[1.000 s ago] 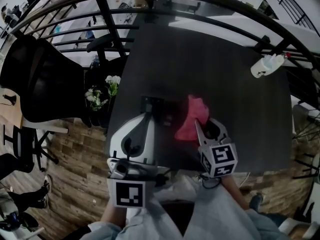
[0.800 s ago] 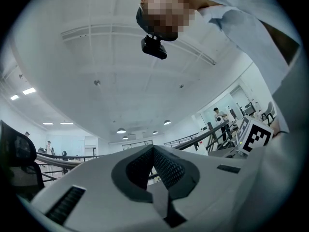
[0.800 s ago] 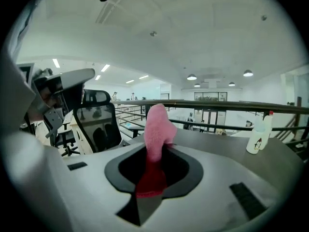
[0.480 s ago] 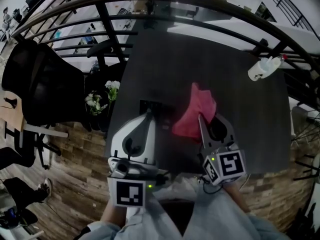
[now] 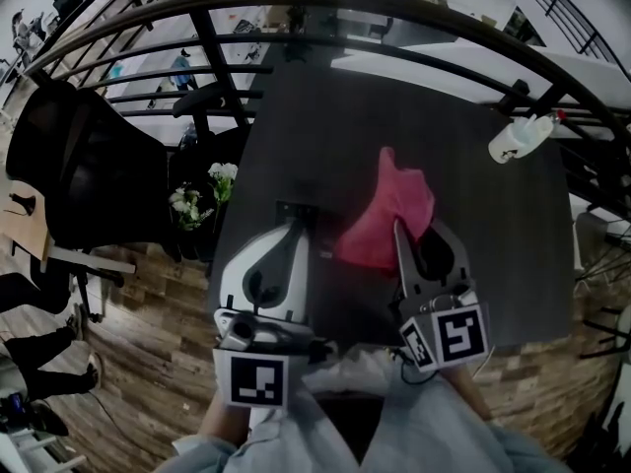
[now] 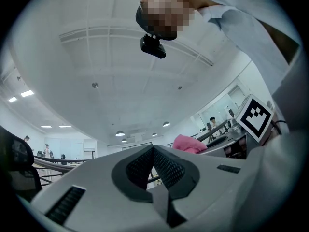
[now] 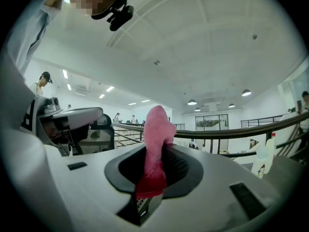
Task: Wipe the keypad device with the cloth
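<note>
Head view: right gripper [image 5: 412, 235] is clamped on the pink cloth [image 5: 387, 217], which lies on the dark table [image 5: 493, 254]. Its long axis runs away from the person, with the peak pointing at the far edge. Right gripper view has the cloth sticking straight up out of the jaws. Left gripper [image 5: 295, 227] is pinched closed on nothing, tip by a small dark keypad device [image 5: 297, 210]; can't tell which way that one points.

Over one dark table [image 5: 394, 106] are one pink cloth [image 5: 389, 220] and one keypad device [image 5: 299, 208], with one white bottle [image 5: 521, 138] at its two o'clock corner. There are two grippers at six o'clock, the left gripper [image 5: 293, 227] and the right gripper [image 5: 414, 233]. Off the table at nine o'clock are one black chair [image 5: 89, 166] and one bunch of white flowers [image 5: 197, 197].
</note>
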### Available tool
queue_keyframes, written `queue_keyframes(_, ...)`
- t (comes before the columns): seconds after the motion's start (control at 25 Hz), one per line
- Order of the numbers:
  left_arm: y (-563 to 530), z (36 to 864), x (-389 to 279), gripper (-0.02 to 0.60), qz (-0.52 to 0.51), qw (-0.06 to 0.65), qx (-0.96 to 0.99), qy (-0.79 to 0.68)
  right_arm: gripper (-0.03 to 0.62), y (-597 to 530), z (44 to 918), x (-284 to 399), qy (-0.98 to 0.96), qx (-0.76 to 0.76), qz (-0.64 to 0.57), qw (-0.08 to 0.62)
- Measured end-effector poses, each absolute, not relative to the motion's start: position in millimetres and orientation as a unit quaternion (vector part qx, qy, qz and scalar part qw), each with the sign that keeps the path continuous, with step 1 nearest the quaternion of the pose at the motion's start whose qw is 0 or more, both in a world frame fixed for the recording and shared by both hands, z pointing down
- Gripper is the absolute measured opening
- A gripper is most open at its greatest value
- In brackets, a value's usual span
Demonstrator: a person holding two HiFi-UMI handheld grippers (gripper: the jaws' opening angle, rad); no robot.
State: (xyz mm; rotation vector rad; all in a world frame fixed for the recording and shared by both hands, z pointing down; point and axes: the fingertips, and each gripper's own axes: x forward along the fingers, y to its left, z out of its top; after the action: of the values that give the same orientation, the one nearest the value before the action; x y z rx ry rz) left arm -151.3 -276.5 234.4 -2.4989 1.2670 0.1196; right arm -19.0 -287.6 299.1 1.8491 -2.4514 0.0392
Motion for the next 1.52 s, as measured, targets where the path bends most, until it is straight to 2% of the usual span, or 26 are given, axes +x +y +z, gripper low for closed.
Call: queue_keyframes(1.52,-279.5,234.7,-160.3,0.003,0.049,0.165,-0.874,0.455,0.081,-292.6,281.4,-33.1,-0.805,0.592,-0.015,0.036)
